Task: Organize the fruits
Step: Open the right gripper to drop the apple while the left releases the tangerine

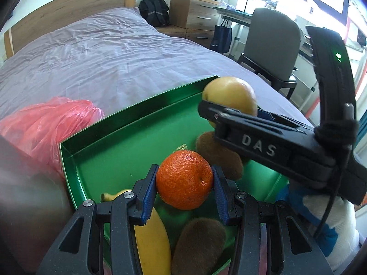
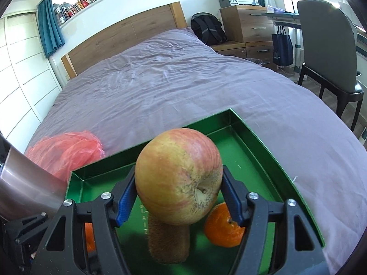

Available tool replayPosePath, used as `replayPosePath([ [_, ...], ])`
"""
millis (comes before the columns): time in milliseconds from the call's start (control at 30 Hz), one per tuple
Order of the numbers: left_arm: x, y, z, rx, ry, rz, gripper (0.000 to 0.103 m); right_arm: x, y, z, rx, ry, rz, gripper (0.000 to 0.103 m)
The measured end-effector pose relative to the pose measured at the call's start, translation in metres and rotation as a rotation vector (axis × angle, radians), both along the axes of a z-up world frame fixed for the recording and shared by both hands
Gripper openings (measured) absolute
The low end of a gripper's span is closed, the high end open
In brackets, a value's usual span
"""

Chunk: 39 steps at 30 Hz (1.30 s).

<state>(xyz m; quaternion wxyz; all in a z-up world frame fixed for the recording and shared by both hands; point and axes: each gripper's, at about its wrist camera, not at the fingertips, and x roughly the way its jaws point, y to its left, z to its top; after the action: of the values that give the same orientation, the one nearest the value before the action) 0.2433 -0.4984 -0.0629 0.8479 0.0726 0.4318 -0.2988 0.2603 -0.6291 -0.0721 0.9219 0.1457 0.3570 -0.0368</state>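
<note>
A green tray (image 1: 114,123) lies on the bed. My left gripper (image 1: 184,181) is shut on an orange (image 1: 183,178) and holds it above the tray. Under it lie a banana (image 1: 151,240) and two kiwis (image 1: 201,240) (image 1: 218,158). My right gripper (image 2: 178,194) is shut on a yellow-red apple (image 2: 179,176) over the tray (image 2: 259,142); it also shows in the left wrist view (image 1: 231,112), with the apple (image 1: 229,94) in it. Below the apple lie a kiwi (image 2: 168,243) and an orange (image 2: 223,226); another orange (image 2: 89,236) shows at the left.
A red plastic bag (image 1: 45,123) (image 2: 66,153) lies on the purple bed sheet (image 1: 103,57) left of the tray. A metal cylinder (image 2: 25,185) is close at the left. A chair (image 2: 328,52), drawers and a backpack stand beyond the bed's right side.
</note>
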Motion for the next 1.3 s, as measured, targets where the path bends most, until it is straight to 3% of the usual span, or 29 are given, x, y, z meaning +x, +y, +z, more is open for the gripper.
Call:
replayPosePath([
  [400, 0.004, -0.005, -0.024, 0.039, 0.051, 0.01, 0.04, 0.018, -0.006, -0.012, -0.04, 0.083, 0.015, 0.103],
  [767, 0.0, -0.002, -0.021, 0.047, 0.046, 0.008, 0.042, 0.019, -0.003, -0.016, -0.061, 0.112, 0.027, 0.103],
  [867, -0.002, -0.002, -0.015, 0.05, 0.038, 0.006, 0.053, 0.018, -0.001, -0.017, -0.066, 0.119, 0.019, 0.103],
  [1000, -0.007, 0.002, -0.008, 0.047, 0.03, 0.001, 0.057, 0.018, 0.003, -0.017, -0.082, 0.144, 0.019, 0.103],
  [1300, -0.028, 0.013, 0.016, 0.021, 0.022, -0.002, 0.066, -0.003, 0.021, 0.031, -0.129, 0.062, 0.052, 0.103],
])
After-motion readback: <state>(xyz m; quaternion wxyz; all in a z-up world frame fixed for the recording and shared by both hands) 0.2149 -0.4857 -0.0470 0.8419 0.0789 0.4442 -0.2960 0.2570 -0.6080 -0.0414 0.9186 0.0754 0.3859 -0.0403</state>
